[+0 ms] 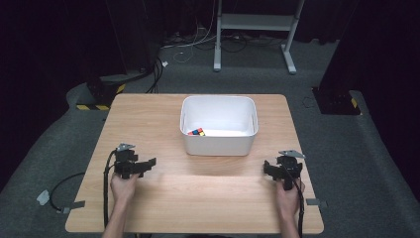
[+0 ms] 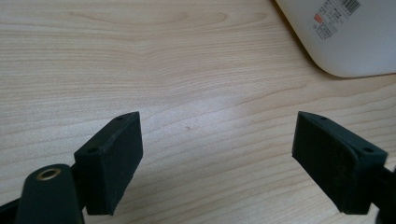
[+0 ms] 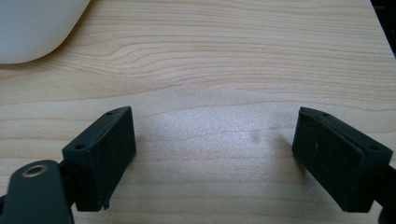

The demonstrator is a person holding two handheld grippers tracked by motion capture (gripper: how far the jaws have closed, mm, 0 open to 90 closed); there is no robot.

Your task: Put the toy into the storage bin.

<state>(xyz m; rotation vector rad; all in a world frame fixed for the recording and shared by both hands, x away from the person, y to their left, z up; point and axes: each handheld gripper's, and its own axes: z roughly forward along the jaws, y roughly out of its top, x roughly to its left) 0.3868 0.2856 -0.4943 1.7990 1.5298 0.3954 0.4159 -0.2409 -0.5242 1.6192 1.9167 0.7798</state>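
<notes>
Two handheld grippers, the left gripper (image 1: pixel 148 163) and the right gripper (image 1: pixel 267 167), are matte black tools, each topped by a small grey three-cornered plate and trailing a black cable toward the near table edge. Seen from its own camera, the left gripper (image 2: pixel 217 158) has two thick, blocky black jaws with slanted faces and small screw holes in their upper edges, plus a brass-ringed hole in the rounded black arm at lower left; the right gripper (image 3: pixel 215 158) has the same build. The person's forearms are bare, with no sleeves or gloves.
</notes>
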